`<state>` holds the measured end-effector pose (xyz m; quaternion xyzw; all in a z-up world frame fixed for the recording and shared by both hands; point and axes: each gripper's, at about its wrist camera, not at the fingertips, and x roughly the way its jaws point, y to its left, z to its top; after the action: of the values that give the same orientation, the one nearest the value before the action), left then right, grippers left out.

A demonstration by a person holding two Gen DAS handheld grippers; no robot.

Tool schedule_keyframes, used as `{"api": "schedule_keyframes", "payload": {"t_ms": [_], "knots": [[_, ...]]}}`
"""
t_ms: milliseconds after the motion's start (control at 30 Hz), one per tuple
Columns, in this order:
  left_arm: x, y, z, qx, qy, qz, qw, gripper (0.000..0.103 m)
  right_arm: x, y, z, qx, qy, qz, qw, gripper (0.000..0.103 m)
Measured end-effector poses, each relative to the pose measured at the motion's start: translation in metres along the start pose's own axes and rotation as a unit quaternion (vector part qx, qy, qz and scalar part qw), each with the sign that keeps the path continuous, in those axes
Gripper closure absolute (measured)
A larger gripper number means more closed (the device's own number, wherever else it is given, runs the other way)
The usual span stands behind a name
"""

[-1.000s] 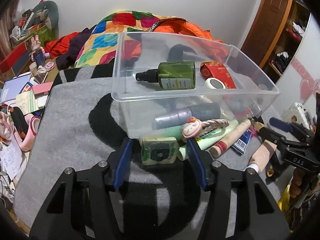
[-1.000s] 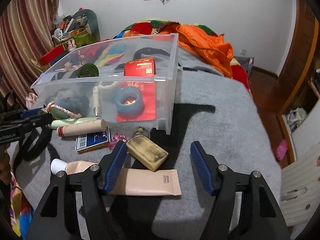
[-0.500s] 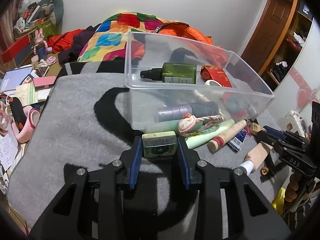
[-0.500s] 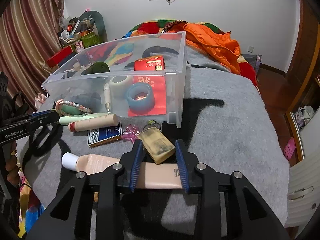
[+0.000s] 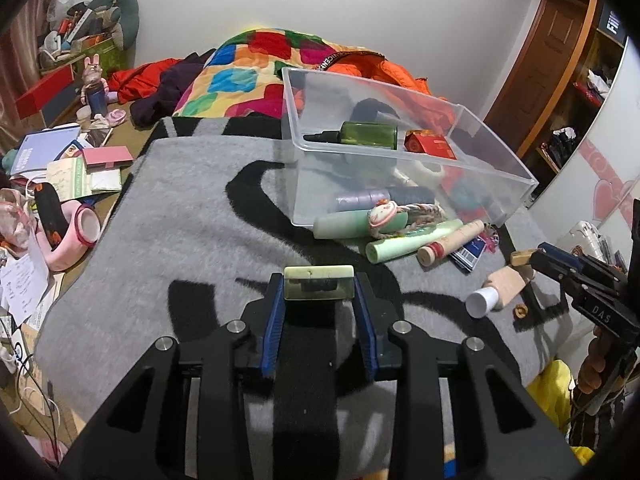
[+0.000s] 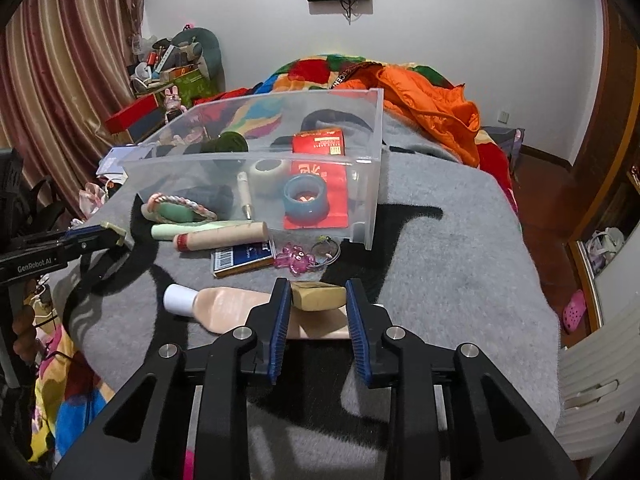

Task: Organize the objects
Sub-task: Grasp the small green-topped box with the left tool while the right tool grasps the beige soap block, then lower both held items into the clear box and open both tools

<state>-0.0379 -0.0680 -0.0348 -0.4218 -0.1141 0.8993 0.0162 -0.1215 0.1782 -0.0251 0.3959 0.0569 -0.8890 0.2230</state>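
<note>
My left gripper (image 5: 319, 292) is shut on a small green square case with a cream top (image 5: 319, 280), held just above the grey blanket (image 5: 180, 216). The jaws of my right gripper (image 6: 316, 300) are closing, and their pads press on a tan block (image 6: 320, 296) above a beige tube with a white cap (image 6: 216, 306). A clear plastic bin (image 5: 496, 168) stands ahead; it holds a green bottle (image 5: 360, 134) and a red box (image 5: 430, 144). In the right wrist view the bin (image 6: 248, 158) also shows a blue tape ring (image 6: 306, 198).
Pale green tubes (image 5: 412, 238), a beige stick (image 5: 450, 242), a blue card pack (image 6: 242, 258) and a pink charm (image 6: 296, 258) lie against the bin's near wall. Papers and pink items (image 5: 68, 176) crowd the left side. Orange and patchwork bedding (image 5: 256, 72) is piled behind.
Both grippers went from open to shut, the left on the green case and the right on the tan block. Both have lifted and drawn back from the bin.
</note>
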Motion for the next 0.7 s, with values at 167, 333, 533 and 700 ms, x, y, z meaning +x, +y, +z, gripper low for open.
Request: {"api": "schedule_keyframes", "payload": {"t_ms": [167, 333, 533, 700], "knots": [[-0.015, -0.006, 0.004, 0.003, -0.018, -0.007, 0.9998, 0.070, -0.010, 0.002, 0.005, 0.005, -0.016, 0.005, 1.000, 0.079], [-0.027, -0.020, 0.013, 0.019, -0.037, -0.017, 0.9990, 0.070, -0.019, 0.008, 0.013, 0.004, -0.031, 0.007, 0.999, 0.079], [-0.035, -0.038, 0.028, 0.043, -0.055, -0.021, 0.9973, 0.070, -0.027, 0.012, 0.025, 0.008, -0.053, 0.011, 0.998, 0.079], [-0.038, -0.044, 0.041, 0.048, -0.068, -0.030, 0.9961, 0.070, -0.029, 0.009, 0.035, 0.026, -0.065, 0.019, 0.997, 0.079]]}}
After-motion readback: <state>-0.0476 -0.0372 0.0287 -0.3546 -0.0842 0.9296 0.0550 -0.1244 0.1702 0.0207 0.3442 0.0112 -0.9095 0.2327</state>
